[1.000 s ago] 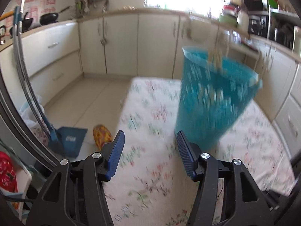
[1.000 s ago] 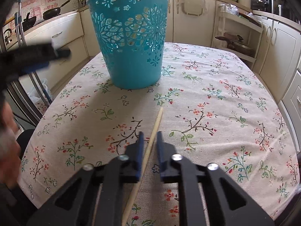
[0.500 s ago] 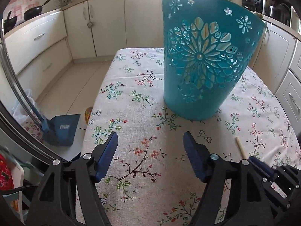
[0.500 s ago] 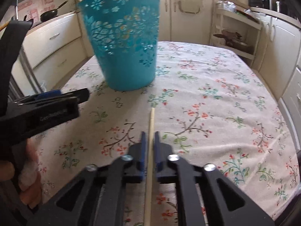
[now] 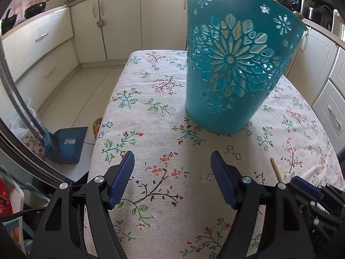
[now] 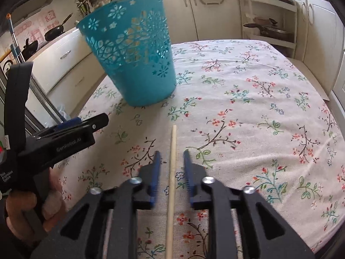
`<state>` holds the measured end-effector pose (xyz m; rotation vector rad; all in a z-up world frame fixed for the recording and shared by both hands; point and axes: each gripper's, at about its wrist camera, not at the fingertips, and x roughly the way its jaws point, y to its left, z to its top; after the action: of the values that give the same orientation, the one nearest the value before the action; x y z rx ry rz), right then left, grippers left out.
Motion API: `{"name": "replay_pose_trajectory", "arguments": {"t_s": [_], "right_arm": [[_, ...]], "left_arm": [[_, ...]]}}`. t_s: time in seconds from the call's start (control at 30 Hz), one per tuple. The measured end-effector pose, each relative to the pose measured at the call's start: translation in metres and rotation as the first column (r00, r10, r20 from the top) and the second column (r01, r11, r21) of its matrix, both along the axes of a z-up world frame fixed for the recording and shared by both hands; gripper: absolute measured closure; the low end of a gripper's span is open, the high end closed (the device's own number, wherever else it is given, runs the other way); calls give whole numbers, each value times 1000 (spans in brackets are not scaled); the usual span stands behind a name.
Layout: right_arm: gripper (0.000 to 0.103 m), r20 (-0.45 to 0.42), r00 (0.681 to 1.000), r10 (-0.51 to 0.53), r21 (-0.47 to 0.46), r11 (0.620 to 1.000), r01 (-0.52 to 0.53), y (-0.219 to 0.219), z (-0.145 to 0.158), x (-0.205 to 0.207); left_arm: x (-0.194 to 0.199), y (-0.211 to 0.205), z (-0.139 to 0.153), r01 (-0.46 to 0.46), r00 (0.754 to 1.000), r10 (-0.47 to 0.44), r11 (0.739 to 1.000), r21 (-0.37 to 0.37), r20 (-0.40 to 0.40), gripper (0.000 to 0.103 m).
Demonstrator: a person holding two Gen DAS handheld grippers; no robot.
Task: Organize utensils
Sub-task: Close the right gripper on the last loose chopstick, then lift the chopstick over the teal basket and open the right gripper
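Note:
A teal perforated bin (image 5: pixel 232 64) stands upright on the floral tablecloth (image 5: pixel 151 112); it also shows in the right wrist view (image 6: pixel 138 60). A wooden chopstick (image 6: pixel 171 177) lies on the cloth between my right gripper's (image 6: pixel 171 161) open fingers, apart from both pads. Its tip shows in the left wrist view (image 5: pixel 276 169), beside the right gripper (image 5: pixel 310 196). My left gripper (image 5: pixel 172 174) is open and empty, low over the cloth in front of the bin. It shows at the left of the right wrist view (image 6: pixel 71 127).
The table's left edge drops to a tiled floor with a blue dustpan (image 5: pixel 64 144). Kitchen cabinets (image 5: pixel 120 19) run behind the table. A shelf with pans (image 6: pixel 269 28) stands at the back right.
My right gripper has opened, and the chopstick now lies loose between its fingers. My left gripper has swung down toward the table in front of the bin, staying open.

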<state>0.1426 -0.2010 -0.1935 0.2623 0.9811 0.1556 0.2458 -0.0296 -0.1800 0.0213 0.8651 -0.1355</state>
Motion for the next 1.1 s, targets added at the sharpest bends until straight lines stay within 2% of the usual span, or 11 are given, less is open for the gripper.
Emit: {"name": "replay_pose_trajectory", "arguments": {"t_s": [0.2,0.27,0.3,0.33,0.5,0.67,0.8,0.9,0.97,1.03,1.1], "right_arm": [[74,9,999,51,-126,991,-50,19,-1,7],[89,8,998,56,-171,984,-54,22,-2,9],[92,5,998,62,-175,983,-60,22,-2,8],[96,-2,998,66,-170,983,-65,21,-2,8],[96,-15,997,72,-156,985,-74,14,-2,4],[96,-8,996,86,-189,978,-87,20,0,3],[97,-30,997,73,-120,990,-76,14,0,5],[94,-12,993,115,-209,971,-115,26,1,1],[94,-8,992,127,-231,965,-126,31,1,1],[96,-13,993,120,-207,971,-120,28,1,2],[97,-30,995,95,-135,986,-98,18,2,4]], "left_arm": [[-2,-4,2,13,1000,-13,1000,4,6,32],[-2,-3,3,12,1000,-12,1000,0,6,32],[-2,-3,3,12,1000,-12,1000,-3,5,32],[-2,-3,3,12,1000,-12,1000,-4,6,32],[-2,-4,3,18,1000,-18,1000,-3,8,29],[-3,-9,4,30,999,-31,999,15,18,29],[-4,-11,5,39,999,-39,999,20,24,28],[-4,-11,5,42,999,-42,999,19,26,27],[-4,-11,4,46,999,-47,999,21,24,27],[-4,-12,5,51,998,-51,998,22,26,27],[-5,-13,5,52,998,-53,998,20,28,26]]}}
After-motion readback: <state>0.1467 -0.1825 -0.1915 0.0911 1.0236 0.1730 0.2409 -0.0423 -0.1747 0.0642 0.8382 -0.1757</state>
